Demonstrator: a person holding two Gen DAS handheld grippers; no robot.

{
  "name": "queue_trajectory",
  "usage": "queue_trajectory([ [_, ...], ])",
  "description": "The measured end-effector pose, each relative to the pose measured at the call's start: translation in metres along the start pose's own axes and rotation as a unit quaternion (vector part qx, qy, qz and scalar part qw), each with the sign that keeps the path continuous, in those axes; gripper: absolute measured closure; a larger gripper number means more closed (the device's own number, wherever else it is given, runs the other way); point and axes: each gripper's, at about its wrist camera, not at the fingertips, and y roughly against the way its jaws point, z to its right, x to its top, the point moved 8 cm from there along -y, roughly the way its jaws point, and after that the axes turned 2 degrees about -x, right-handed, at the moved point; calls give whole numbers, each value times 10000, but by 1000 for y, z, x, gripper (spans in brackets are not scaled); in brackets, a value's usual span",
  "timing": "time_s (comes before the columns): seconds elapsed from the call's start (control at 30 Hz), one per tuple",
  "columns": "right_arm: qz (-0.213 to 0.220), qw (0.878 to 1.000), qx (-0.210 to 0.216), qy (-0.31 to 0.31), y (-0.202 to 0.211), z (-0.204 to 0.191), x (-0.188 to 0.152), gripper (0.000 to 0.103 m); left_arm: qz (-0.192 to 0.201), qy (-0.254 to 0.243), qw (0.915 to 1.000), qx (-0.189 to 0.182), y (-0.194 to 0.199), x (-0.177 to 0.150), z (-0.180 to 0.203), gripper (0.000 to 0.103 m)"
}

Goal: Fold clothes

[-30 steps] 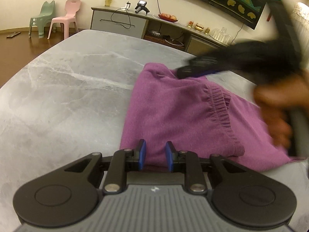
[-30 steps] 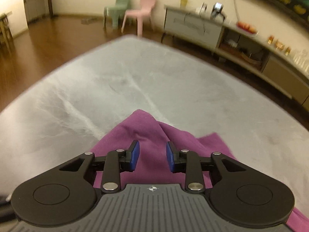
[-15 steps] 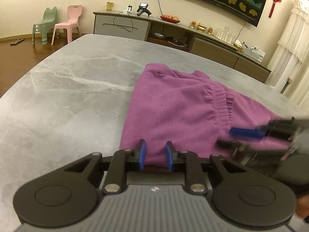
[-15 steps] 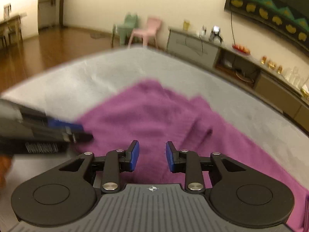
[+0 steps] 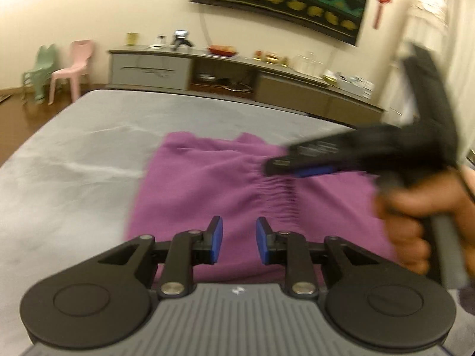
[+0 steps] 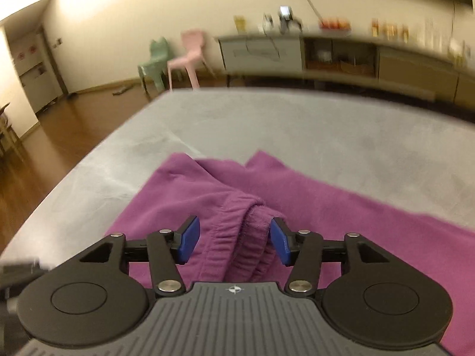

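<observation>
A purple garment (image 5: 202,190) with a gathered elastic waistband lies folded on the grey marble table (image 5: 74,178). My left gripper (image 5: 239,238) is open and empty, just above the garment's near edge. My right gripper (image 6: 233,238) is open, its blue pads either side of the bunched waistband (image 6: 252,237). In the left wrist view the right gripper (image 5: 299,169) hovers blurred over the waistband, with the hand behind it.
The table's left edge drops to a wooden floor (image 6: 35,154). A long sideboard (image 5: 237,74) with small items stands behind the table. A pink chair (image 5: 71,68) and a green chair (image 5: 38,71) stand at the far left.
My right gripper has swung back from the garment's near right side to above the waistband and opened wider. My left gripper has lifted slightly and opened a little.
</observation>
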Motion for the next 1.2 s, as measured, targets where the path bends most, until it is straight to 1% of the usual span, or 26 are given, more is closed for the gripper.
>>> queue_trajectory([
  [0.03, -50, 9999, 27, -86, -7, 3, 3, 48, -36, -122, 9999, -32, -5, -2, 6, 78],
  [0.07, -101, 9998, 53, -171, -14, 6, 7, 67, -160, -214, 9996, -7, -13, -5, 10, 78],
  [0.1, -151, 9995, 80, -257, -21, 9, 10, 75, -287, -305, 9991, 21, -21, -9, 14, 79],
  [0.13, -130, 9998, 11, -122, -26, 9, 9, 76, -465, -308, 9984, 42, -30, -16, 14, 80],
  [0.2, -27, 9992, -211, 342, -34, 6, 4, 76, -441, -429, 9981, 85, -33, -18, 14, 80],
  [0.27, 32, 9974, -341, 637, -39, 3, 2, 76, -431, -475, 9979, 97, -35, -19, 14, 80],
  [0.4, -23, 9959, -373, 821, -40, 0, 4, 75, -440, -433, 9980, 96, -35, -19, 13, 80],
  [0.43, -54, 9975, -302, 642, -36, 3, 5, 74, -427, -418, 9982, 87, -33, -18, 14, 80],
  [0.47, -92, 9991, -199, 367, -31, 8, 6, 72, -414, -403, 9983, 77, -32, -18, 14, 80],
  [0.5, -130, 9998, -95, 91, -25, 13, 7, 64, -381, -369, 9986, 49, -28, -18, 14, 80],
  [0.53, -84, 9999, -59, 2, -21, 14, 10, 57, -330, -361, 9988, 22, -25, -16, 15, 80],
  [0.57, -2, 10000, -53, -4, -17, 12, 13, 40, -279, -355, 9990, -4, -22, -14, 17, 79],
  [0.6, 80, 10000, -48, -11, -13, 11, 15, 29, -227, -349, 9991, -30, -19, -12, 18, 79],
  [0.67, 245, 9997, -36, -25, -5, 8, 21, 28, -161, -356, 9992, -36, -14, -9, 20, 78],
  [0.7, 327, 9995, -30, -32, -1, 6, 24, 29, -149, -371, 9992, -14, -13, -7, 21, 78],
  [0.77, 492, 9988, -19, -45, 7, 4, 29, 36, 16, -473, 9987, 183, -3, 2, 18, 78],
  [0.8, 574, 9983, -13, -52, 11, 2, 32, 44, 110, -485, 9983, 297, 1, 6, 14, 78],
  [0.83, 578, 9983, 2, 105, 7, -6, 38, 50, 153, -454, 9980, 424, 3, 9, 5, 78],
  [0.9, 516, 9971, 41, 563, -10, -30, 53, 58, 177, -318, 9973, 631, 2, 13, -15, 78],
  [0.97, 267, 9960, 115, 849, -36, -45, 65, 61, 27, -89, 9972, 744, -7, 8, -36, 79],
  [1.0, 59, 9953, 73, 963, -54, -50, 65, 64, -54, -62, 9970, 773, -13, 4, -42, 80],
  [1.03, -161, 9942, 1, 1067, -72, -53, 65, 72, -191, -61, 9968, 780, -19, -3, -45, 81],
  [1.07, -437, 9925, -118, 1135, -91, -52, 62, 74, -351, -72, 9966, 743, -25, -9, -47, 81],
  [1.1, -521, 9915, -232, 1169, -106, -49, 61, 74, -367, -129, 9965, 736, -27, -14, -47, 80],
  [1.13, -491, 9915, -263, 1177, -113, -47, 65, 74, -348, -216, 9963, 761, -27, -14, -45, 80],
  [1.2, -483, 9934, -226, 1014, -121, -44, 73, 73, -306, -391, 9955, 813, -28, -15, -42, 80],
])
